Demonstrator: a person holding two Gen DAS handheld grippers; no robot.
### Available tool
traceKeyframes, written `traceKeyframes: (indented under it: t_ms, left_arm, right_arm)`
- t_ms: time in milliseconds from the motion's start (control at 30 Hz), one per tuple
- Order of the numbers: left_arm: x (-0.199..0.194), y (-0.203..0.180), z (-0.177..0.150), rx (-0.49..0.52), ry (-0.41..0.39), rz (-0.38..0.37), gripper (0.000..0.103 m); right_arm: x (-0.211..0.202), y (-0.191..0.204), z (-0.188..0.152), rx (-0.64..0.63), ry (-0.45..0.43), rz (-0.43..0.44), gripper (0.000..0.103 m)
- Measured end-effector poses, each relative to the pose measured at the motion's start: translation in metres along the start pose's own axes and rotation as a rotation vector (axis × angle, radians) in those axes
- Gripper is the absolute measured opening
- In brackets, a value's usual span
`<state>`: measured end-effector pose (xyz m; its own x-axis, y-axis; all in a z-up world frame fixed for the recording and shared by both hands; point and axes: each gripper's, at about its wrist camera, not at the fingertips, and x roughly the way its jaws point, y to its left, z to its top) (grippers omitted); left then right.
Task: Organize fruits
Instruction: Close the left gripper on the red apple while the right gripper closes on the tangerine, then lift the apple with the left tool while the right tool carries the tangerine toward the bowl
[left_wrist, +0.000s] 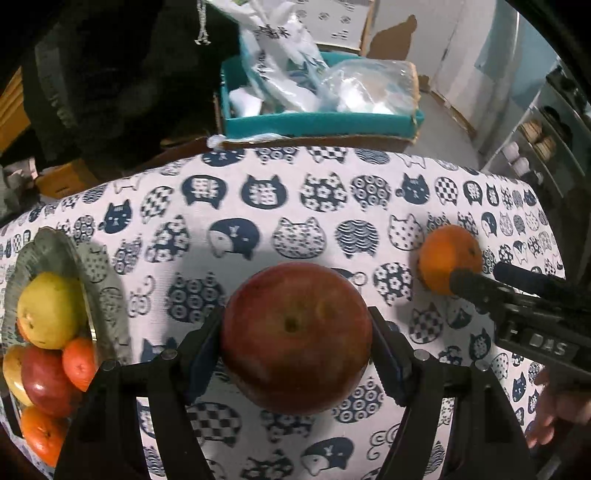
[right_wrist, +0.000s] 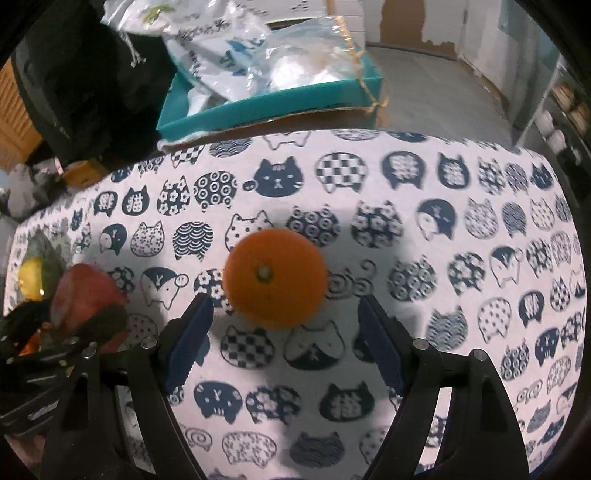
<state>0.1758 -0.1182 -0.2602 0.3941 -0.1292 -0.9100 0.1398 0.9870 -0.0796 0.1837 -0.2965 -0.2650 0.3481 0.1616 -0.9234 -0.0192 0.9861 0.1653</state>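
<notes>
My left gripper (left_wrist: 295, 325) is shut on a red apple (left_wrist: 295, 336) and holds it over the cat-print tablecloth (left_wrist: 280, 206). A grey-green plate (left_wrist: 51, 243) at the left holds a yellow fruit (left_wrist: 48, 310), a red apple (left_wrist: 44, 384) and oranges (left_wrist: 77, 362). An orange (right_wrist: 275, 277) lies on the cloth in the right wrist view. My right gripper (right_wrist: 284, 310) is open, its blue-padded fingers just short of the orange on either side. The right gripper also shows in the left wrist view (left_wrist: 480, 277), at the orange (left_wrist: 448, 258). The held apple (right_wrist: 85, 299) shows at the left of the right wrist view.
A teal box (left_wrist: 317, 123) with plastic bags stands beyond the table's far edge on a cardboard box. A dark bag (left_wrist: 110, 74) sits at the back left. Shelves with jars (left_wrist: 535, 147) stand at the right. The table's far edge curves across both views.
</notes>
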Motion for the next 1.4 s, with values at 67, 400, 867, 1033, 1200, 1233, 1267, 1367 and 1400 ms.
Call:
traceKeyframes:
  t_ms: [67, 400, 867, 1033, 1200, 1233, 1267, 1367, 1400]
  left_arm:
    - [-0.002, 0.004, -0.001, -0.003, -0.003, -0.002, 0.075]
    - [-0.01, 0.016, 0.0, -0.009, -0.014, -0.02, 0.075]
    - [-0.038, 0.031, 0.0, -0.036, -0.067, -0.028, 0.075]
    - [-0.054, 0.035, -0.003, -0.039, -0.093, -0.025, 0.075]
    - [-0.071, 0.04, -0.006, -0.047, -0.117, -0.024, 0.075]
    - [-0.075, 0.041, -0.006, -0.049, -0.123, -0.025, 0.075]
    - [-0.078, 0.041, -0.007, -0.049, -0.129, -0.026, 0.075]
    - [-0.09, 0.044, -0.009, -0.048, -0.147, -0.024, 0.075]
    - [-0.092, 0.044, -0.01, -0.048, -0.151, -0.024, 0.075]
  right_arm:
    - [0.008, 0.004, 0.002, -0.015, 0.011, -0.016, 0.08]
    - [0.035, 0.013, 0.007, -0.04, 0.031, -0.038, 0.076]
    - [0.012, 0.021, 0.001, -0.063, -0.01, -0.087, 0.065]
    - [-0.01, 0.029, 0.0, -0.075, -0.046, -0.099, 0.065]
    - [-0.034, 0.036, 0.001, -0.074, -0.083, -0.098, 0.065]
    - [-0.04, 0.038, 0.0, -0.074, -0.091, -0.094, 0.065]
    - [-0.044, 0.039, 0.0, -0.075, -0.097, -0.091, 0.065]
    - [-0.058, 0.047, 0.0, -0.081, -0.115, -0.087, 0.065]
    - [-0.062, 0.049, -0.001, -0.084, -0.12, -0.084, 0.065]
